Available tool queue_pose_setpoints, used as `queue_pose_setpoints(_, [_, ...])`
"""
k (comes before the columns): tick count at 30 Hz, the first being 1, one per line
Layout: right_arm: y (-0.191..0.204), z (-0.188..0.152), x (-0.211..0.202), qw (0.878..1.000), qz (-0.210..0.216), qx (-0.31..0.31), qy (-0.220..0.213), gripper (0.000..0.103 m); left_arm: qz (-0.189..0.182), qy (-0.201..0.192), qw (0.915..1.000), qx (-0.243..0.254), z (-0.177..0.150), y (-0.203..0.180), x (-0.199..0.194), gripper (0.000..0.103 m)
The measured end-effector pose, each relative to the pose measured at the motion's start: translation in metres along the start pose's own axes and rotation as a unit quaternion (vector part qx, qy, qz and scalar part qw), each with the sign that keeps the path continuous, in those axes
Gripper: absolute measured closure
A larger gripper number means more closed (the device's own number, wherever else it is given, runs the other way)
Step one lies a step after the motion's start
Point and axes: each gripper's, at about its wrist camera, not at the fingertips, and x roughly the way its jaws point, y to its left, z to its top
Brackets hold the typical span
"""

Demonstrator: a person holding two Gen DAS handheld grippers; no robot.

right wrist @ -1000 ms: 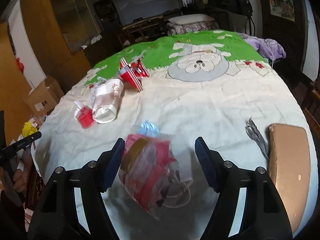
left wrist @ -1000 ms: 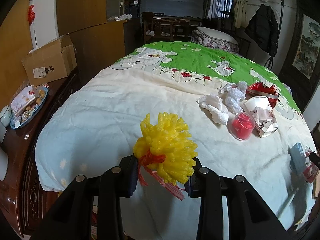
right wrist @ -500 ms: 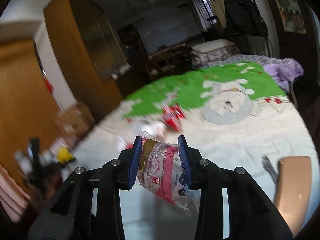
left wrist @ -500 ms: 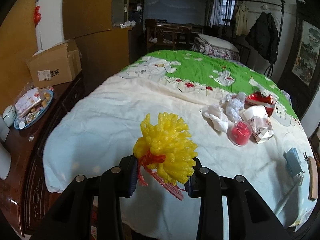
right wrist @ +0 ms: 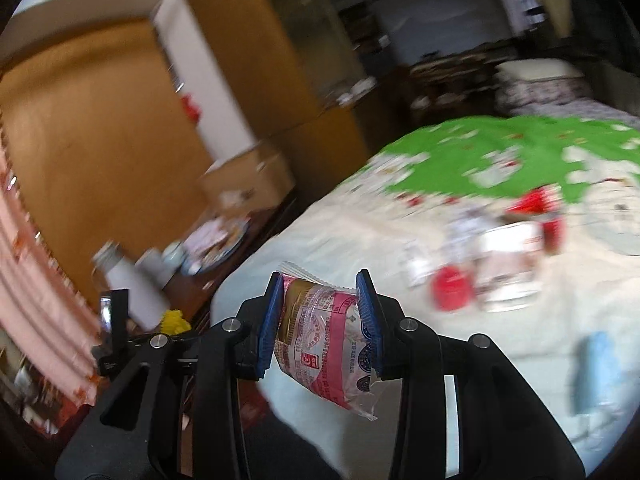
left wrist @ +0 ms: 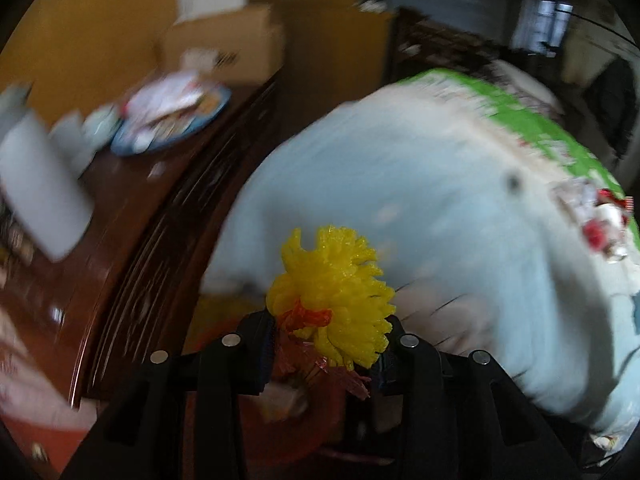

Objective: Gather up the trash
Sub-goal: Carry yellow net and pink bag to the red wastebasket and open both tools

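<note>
both grippers swinging off bed [left wrist: 400,208] now: left gripper [left wrist: 326,354] jaws gripping pompom [left wrist: 336,292], right gripper [right wrist: 318,320] jaws gripping wrapper [right wrist: 324,336], probably heading binward.

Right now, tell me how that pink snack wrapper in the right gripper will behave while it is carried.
The pink snack wrapper probably stays floppy: its lower end droops past the right gripper. It looks thin and light. The glossy film may slip, though the jaws pinch it.
</note>
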Motion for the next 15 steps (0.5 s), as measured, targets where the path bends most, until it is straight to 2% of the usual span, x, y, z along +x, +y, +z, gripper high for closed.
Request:
queue_pose_setpoints(1, [0.011,-0.002,0.014,1.000,0.011,-0.005,0.015,0.065,0.009,0.016,0.9998,-0.009,-0.008,0.013,0.008,0.058])
queue_pose_setpoints(3, [0.030,-0.006,0.035,0.999,0.028,-0.012,0.040,0.065,0.028,0.039,0.9986,-0.022,-0.020,0.033,0.021,0.035])
queue_pose_setpoints(4, [0.041,-0.010,0.048,0.998,0.036,-0.017,0.054,0.065,0.035,0.044,0.9980,-0.030,-0.025,0.042,0.025,0.032])
queue_pose_setpoints(6, [0.062,-0.016,0.069,0.995,0.051,-0.028,0.081,0.065,0.034,0.058,0.9959,-0.060,-0.033,0.066,0.033,0.017])
queue_pose_setpoints(12, [0.126,-0.044,0.137,0.979,0.096,-0.064,0.167,0.063,0.002,0.078,0.9816,-0.174,-0.040,0.132,0.049,0.009])
queue_pose_setpoints(15, [0.162,-0.064,0.178,0.962,0.129,-0.082,0.225,0.063,-0.014,0.084,0.9721,-0.219,-0.046,0.155,0.054,0.009])
